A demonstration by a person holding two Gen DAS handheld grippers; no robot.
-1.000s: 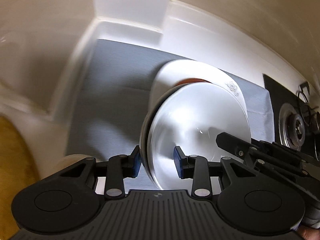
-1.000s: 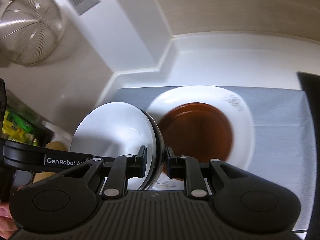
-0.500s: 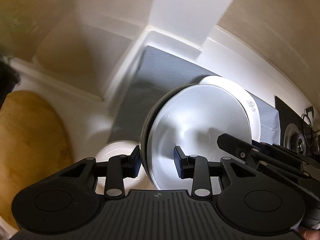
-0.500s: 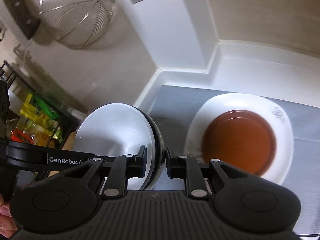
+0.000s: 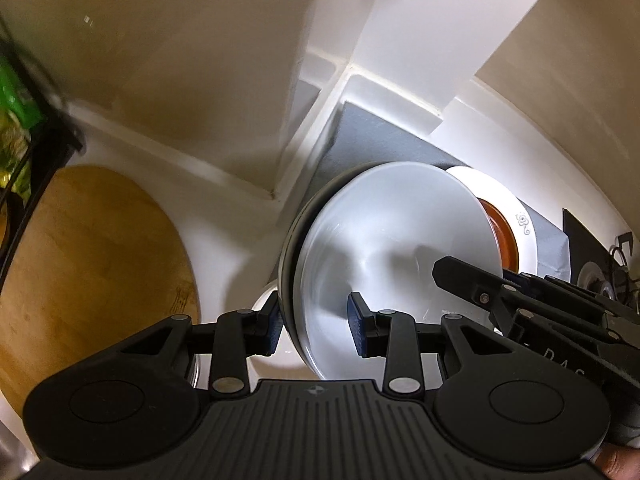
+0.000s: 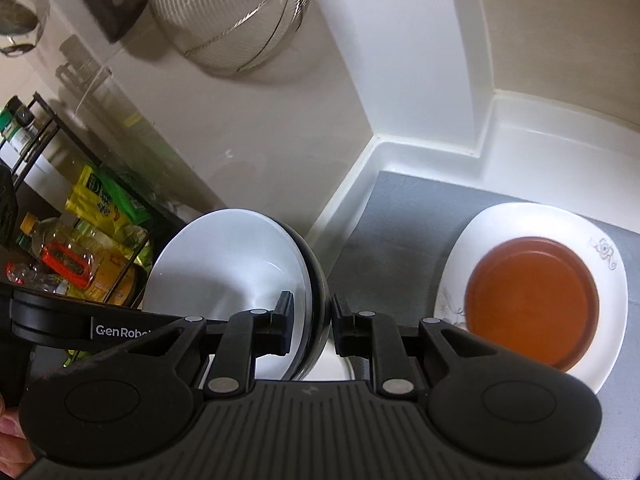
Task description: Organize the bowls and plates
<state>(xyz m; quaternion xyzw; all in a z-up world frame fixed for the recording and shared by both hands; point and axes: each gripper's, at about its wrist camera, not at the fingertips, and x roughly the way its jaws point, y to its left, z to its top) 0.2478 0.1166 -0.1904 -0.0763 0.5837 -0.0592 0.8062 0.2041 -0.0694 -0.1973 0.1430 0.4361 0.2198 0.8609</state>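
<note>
- The bowl (image 5: 384, 256), white inside with a dark outer wall, is held up above the counter and tipped on edge, its white inside facing the left wrist camera.
- The left gripper (image 5: 316, 328) clamps the bowl's near rim, one blue pad inside on the white, the other outside on the dark wall.
- The right gripper (image 6: 311, 318) pinches the same bowl's wall at another part of the rim, jaws narrow, one finger inside and one outside.
- Far right of the bowl, a white plate (image 6: 480, 240) with a grey flower print lies flat on a grey mat (image 6: 392, 232), and a brown dish (image 6: 532, 300) sits in the plate.
- Below the bowl, part of another white dish (image 5: 260, 304) shows on the counter.
- At the left lies a round wooden board (image 5: 92, 280).
- A wire strainer (image 6: 228, 12) hangs on the far wall, above a black rack (image 6: 52, 136) with packets and bottles.
</note>
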